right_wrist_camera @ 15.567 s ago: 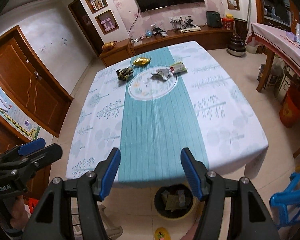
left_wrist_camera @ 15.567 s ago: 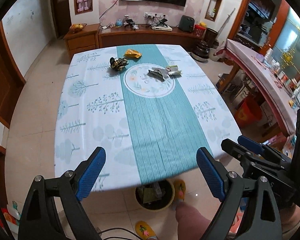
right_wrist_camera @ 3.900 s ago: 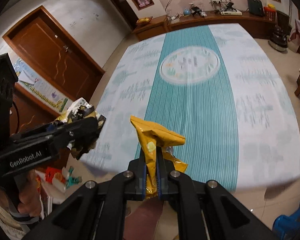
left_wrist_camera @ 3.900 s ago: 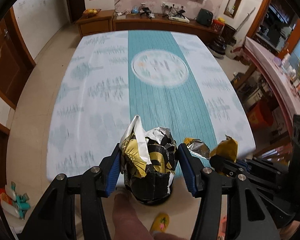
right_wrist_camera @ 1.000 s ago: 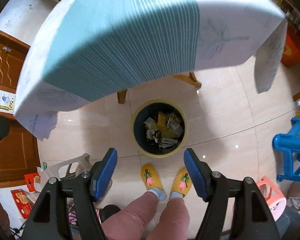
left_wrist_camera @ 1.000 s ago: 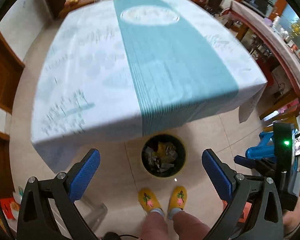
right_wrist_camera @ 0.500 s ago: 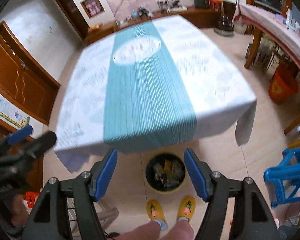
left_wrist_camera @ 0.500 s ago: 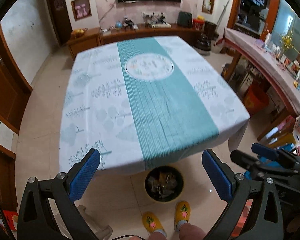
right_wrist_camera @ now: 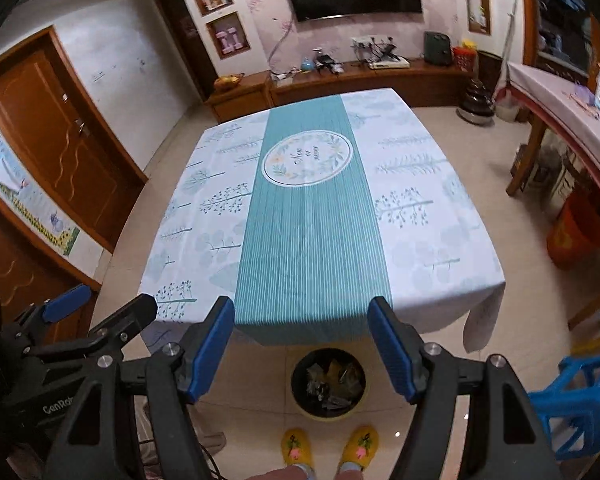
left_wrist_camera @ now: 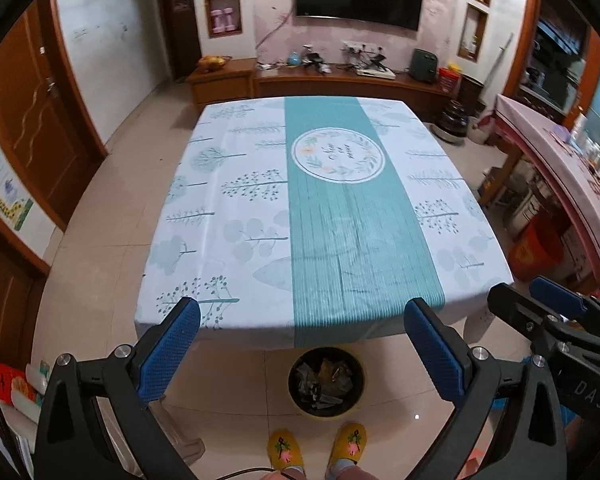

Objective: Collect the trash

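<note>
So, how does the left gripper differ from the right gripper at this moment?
The left gripper has its blue pads spread wider in its own view than the right gripper has. The left one frames the table's white part and stripe; the right one frames mainly the teal stripe. Both are open, empty, above the trash bin.

Trash [left_wrist_camera: 325, 381], as I view it: crumpled wrappers, silvery, dark and one yellow-gold, heaped loosely inside the round dark bin [left_wrist_camera: 326, 411] with a yellowish outer rim. The bin stands upright on the floor, partly under the near edge of the table [left_wrist_camera: 260, 320], below its teal stripe.
</note>
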Demonstrator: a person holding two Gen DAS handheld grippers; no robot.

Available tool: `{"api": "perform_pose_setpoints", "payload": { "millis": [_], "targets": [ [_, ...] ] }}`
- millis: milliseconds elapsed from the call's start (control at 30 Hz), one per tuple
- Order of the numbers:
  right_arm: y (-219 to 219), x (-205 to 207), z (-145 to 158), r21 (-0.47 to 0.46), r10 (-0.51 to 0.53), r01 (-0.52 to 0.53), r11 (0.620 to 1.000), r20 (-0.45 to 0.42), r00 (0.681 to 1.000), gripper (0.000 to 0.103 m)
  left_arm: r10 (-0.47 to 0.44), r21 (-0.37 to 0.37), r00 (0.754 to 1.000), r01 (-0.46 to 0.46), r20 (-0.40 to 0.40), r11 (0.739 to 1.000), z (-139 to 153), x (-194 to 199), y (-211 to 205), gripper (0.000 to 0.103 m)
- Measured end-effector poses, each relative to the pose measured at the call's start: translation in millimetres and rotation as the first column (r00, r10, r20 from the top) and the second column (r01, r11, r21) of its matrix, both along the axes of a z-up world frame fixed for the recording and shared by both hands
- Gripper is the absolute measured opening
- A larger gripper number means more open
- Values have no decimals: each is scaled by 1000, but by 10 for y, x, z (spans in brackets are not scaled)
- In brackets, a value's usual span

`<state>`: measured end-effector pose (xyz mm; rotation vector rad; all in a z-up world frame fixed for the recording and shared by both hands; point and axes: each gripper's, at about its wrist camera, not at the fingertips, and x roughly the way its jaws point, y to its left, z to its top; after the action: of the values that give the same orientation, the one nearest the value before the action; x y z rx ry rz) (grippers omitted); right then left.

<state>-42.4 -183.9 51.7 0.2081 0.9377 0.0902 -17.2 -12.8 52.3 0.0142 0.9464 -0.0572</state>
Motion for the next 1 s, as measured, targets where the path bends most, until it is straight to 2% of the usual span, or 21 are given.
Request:
{"api": "perform_pose_setpoints", "payload": {
  "millis": [367, 1000],
  "targets": [
    [1, 3, 28, -17, 83, -82, 996, 26, 996, 70, 89, 5, 996, -89, 26, 996, 5, -90, -54, 101],
    [-108, 6, 20, 5, 101, -101, 995, 29, 994, 70, 98, 21, 995, -99, 32, 995, 12, -118, -116, 101]
  ]
}}
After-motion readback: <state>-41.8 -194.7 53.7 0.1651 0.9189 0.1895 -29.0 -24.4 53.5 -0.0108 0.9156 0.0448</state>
